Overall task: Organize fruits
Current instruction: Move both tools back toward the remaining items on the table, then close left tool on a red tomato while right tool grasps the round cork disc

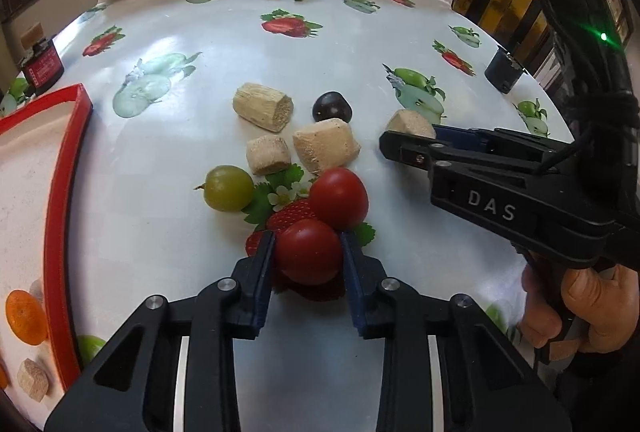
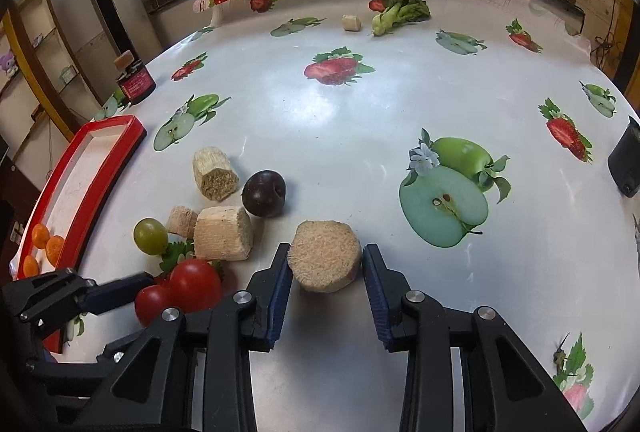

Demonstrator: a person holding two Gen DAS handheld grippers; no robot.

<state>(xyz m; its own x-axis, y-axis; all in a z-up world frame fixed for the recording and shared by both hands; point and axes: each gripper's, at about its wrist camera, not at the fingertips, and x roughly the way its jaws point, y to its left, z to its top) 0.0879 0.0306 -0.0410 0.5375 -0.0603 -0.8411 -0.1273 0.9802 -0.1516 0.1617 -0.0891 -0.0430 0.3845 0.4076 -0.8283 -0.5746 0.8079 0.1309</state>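
My left gripper point(image 1: 309, 244) is shut on a red tomato point(image 1: 308, 252) resting on the table; a second tomato point(image 1: 339, 197) touches it just beyond. A green grape point(image 1: 228, 187), a dark plum point(image 1: 332, 107) and several beige sugarcane chunks point(image 1: 326, 145) lie past them. My right gripper point(image 2: 325, 264) is open around a round sugarcane chunk point(image 2: 325, 258); the left pad touches it and the right pad is just clear of it. In the right wrist view the two tomatoes point(image 2: 194, 284), grape point(image 2: 150, 236) and plum point(image 2: 264, 193) lie to the left.
A red-rimmed white tray point(image 1: 60, 191) at the left holds oranges point(image 1: 24, 318) and a cane piece; it also shows in the right wrist view point(image 2: 100, 167). A dark jar point(image 2: 136, 81), leafy greens point(image 2: 400, 9) and a black cup point(image 2: 626, 163) stand farther off.
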